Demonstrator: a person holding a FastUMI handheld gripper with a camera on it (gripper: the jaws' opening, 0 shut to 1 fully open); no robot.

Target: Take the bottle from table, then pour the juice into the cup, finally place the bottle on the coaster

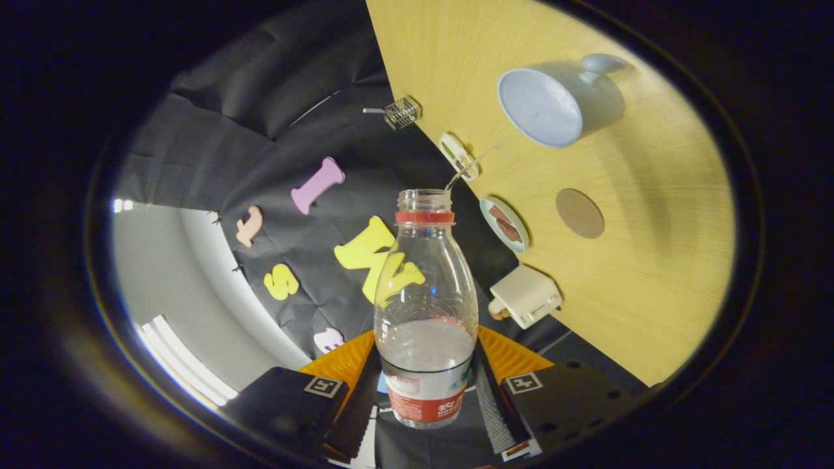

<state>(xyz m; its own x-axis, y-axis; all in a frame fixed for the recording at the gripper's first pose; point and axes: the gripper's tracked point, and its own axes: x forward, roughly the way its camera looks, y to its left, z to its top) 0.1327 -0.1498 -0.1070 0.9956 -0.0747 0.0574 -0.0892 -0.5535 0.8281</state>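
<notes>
My gripper [427, 391] is shut on a clear plastic bottle [425, 306], one finger on each side of its red and white label. The bottle has a red neck ring and no cap, and some pale liquid sits in its lower part. The whole view is rolled, so the wooden table [651, 286] stands tilted beside the bottle. A thin stream [479, 159] runs from the bottle's mouth toward the light blue cup [539, 107] beyond it. A round brown coaster [580, 213] lies on the table between the cup and the fingers.
A small dish with brown pieces [505, 225] sits at the table's edge next to the coaster. A white box [526, 294] lies nearer the fingers. A small white object [459, 156] and a wire clip [401, 112] are along the same edge.
</notes>
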